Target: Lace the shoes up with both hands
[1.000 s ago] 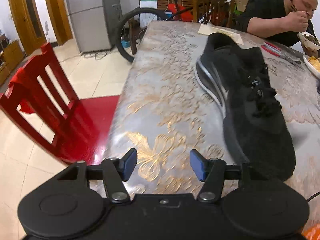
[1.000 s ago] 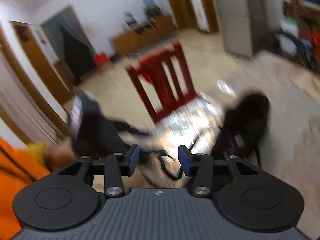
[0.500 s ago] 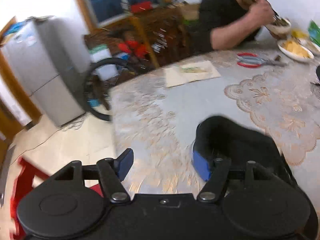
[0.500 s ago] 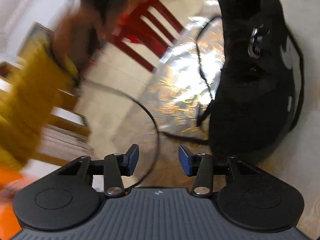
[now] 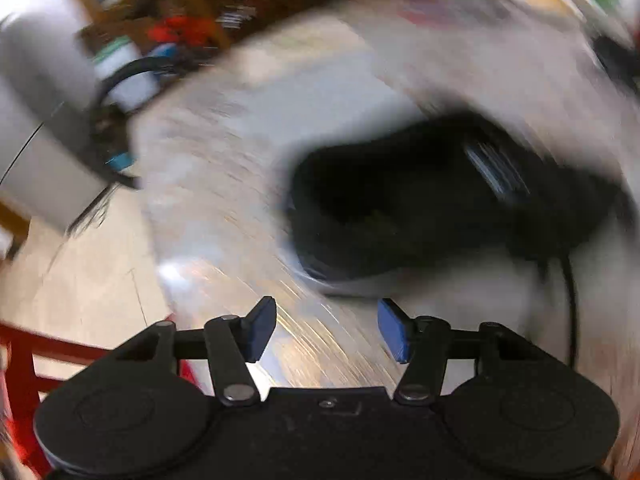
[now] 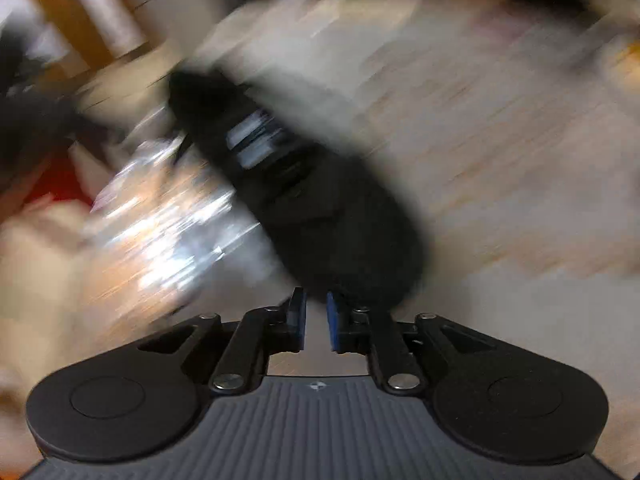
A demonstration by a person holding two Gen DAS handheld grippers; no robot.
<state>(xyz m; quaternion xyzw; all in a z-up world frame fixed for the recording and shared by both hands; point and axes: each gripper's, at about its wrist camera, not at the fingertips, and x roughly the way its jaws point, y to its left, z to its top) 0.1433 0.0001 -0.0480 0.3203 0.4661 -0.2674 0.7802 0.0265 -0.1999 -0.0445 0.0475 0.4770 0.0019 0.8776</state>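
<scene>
Both views are strongly blurred, so the lacing itself cannot be read: whether the eyelets are threaded or a knot is tied, I cannot tell. On the left, the left hand-held gripper [image 5: 326,330] hovers above the counter [image 5: 224,184] with its blue pads spread wide and nothing between them. The black shoe [image 5: 420,200] lies just ahead of it and to its right, on the counter, its dark opening turned toward this camera. A thin black cord [image 5: 570,300] curves down beside the shoe; it may be a lace end, but this is not sure. On the right, the right hand-held gripper [image 6: 316,322] has its pads almost pressed together, with a narrow gap; whether it pinches a lace I cannot tell. The shoe [image 6: 320,208] begins directly in front of its tips. For good lacing I judge that slower motion is needed: a lace is thin, limp and slips easily. The shoe looks soft and matte, with pale stripes on its side; the counter cover is glossy and patterned.
</scene>
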